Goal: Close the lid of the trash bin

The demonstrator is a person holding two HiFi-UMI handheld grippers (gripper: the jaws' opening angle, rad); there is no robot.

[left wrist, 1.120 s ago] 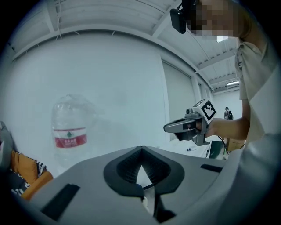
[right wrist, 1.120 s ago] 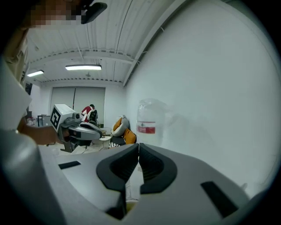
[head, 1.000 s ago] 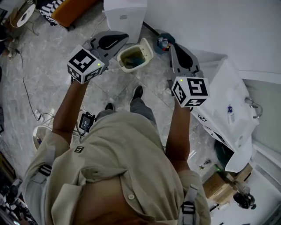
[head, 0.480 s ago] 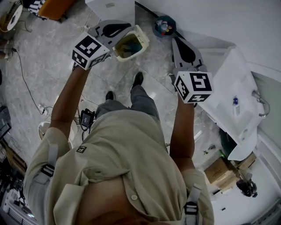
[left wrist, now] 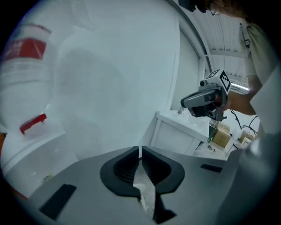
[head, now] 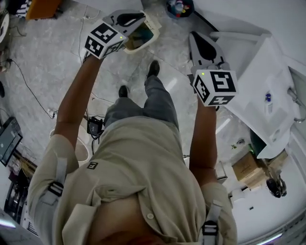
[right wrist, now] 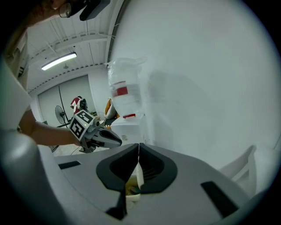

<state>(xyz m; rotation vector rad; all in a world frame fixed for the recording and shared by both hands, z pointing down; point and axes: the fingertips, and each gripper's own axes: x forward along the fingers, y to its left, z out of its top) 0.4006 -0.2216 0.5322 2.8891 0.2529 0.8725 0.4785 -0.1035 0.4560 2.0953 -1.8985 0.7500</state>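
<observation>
Approach step: left gripper (head: 134, 19) and right gripper (head: 197, 40) both clenched, empty; open trash bin (head: 143, 37) at top centre, beside left gripper. Next: push lid down, lid itself not made out

Grey marbled floor (head: 43, 57) meets a white wall (head: 248, 14). A white basin cabinet (head: 260, 81) stands at right, a cardboard box (head: 246, 166) near it.

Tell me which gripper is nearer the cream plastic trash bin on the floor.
Left. In the head view the left gripper overlaps the cream plastic trash bin's rim; the right gripper sits apart, off to the bin's right.
</observation>
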